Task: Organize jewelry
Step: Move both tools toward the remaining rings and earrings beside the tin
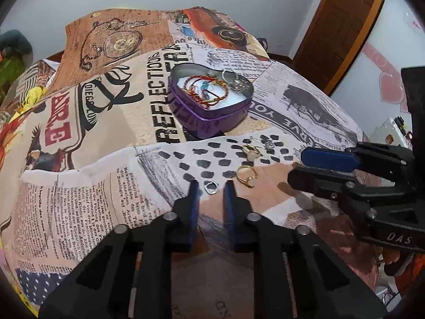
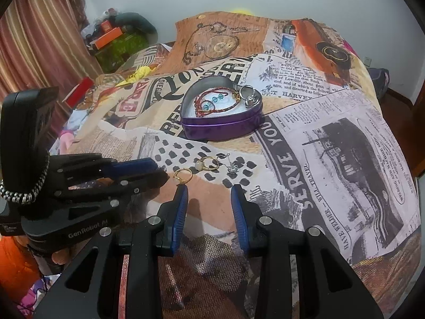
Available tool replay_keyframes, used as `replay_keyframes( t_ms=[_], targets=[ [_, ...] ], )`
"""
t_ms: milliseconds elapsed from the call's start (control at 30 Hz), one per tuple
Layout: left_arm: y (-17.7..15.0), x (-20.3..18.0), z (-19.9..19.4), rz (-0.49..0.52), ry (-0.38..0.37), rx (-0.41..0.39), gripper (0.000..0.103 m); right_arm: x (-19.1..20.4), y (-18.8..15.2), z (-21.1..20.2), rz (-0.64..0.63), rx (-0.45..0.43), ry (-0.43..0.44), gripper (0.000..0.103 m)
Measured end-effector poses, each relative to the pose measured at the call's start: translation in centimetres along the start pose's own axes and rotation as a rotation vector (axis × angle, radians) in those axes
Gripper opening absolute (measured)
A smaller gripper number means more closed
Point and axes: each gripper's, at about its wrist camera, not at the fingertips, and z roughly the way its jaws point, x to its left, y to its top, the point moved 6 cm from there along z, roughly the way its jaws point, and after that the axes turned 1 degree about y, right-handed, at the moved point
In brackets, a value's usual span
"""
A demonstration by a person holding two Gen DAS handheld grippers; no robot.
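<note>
Your left gripper [image 1: 211,186] has its fingers apart w/ a small silver ring [image 1: 211,187] lying on the cloth right between the tips, not pinched. Your right gripper [image 2: 209,190] is spread wider, nothing held; bare cloth shows between the pads. A gold ring [image 2: 183,176] sits just beyond its left fingertip. A 2nd gold ring w/ pale stone [image 2: 206,165] and a silver earring [image 2: 231,168] lie a bit farther out on the dotted patch.

The purple heart tin [image 2: 221,127] sits past them, lid off, holding red cord bracelets [image 2: 212,101] and silver rings [image 2: 249,95] against its right wall. Open cloth lies btwn the loose pieces and the tin's near wall.

The printed bedspread [image 2: 332,146] drops off at the right edge; the two grippers are close, side by side.
</note>
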Motion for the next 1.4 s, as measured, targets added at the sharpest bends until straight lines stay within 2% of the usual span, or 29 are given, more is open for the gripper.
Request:
replay_keyframes(
  t_ms=[133, 267, 500, 633, 767, 800, 1000, 1200, 1400],
  targets=[
    [0.0, 1.0, 0.0, -0.038, -0.022, -0.004, 0.0, 0.5, 0.1, 0.6, -0.016, 0.01, 0.002, 0.03],
    [0.0, 1.3, -0.4, -0.053, -0.037, -0.018, 0.0, 1.0, 0.3, 1.4, -0.027, 0.026, 0.01, 0.03],
    [-0.4, 1.6, -1.3, -0.013, -0.009, -0.033, 0.0, 2.4, 0.8, 2.3, -0.101, 0.046, 0.008, 0.03],
    [-0.6, 2.0, -1.7, -0.021, -0.03, -0.029, 0.002, 2.8, 0.9, 3.3, -0.127, 0.072, 0.003, 0.03],
    [-0.5, 1.8, -1.6, -0.004, -0.03, -0.03, 0.002, 2.7, 1.2, 3.6, -0.141, 0.08, -0.001, 0.017],
    [-0.5, 1.8, -1.6, 0.0, -0.028, -0.029, 0.002, 2.7, 1.3, 3.7, -0.143, 0.082, 0.002, 0.017],
    [-0.1, 1.0, -1.2, 0.023, -0.023, -0.025, 0.011, 2.6, 1.3, 3.1, -0.133, 0.053, 0.015, 0.017],
    [0.6, 0.4, -0.4, 0.049, 0.009, -0.015, 0.011, 2.2, 1.7, 1.8, -0.123, -0.001, 0.011, 0.017],
    [1.1, 0.3, 0.4, 0.046, 0.025, -0.003, 0.011, 1.4, 1.7, 1.4, -0.101, -0.017, 0.021, 0.017]
  ],
)
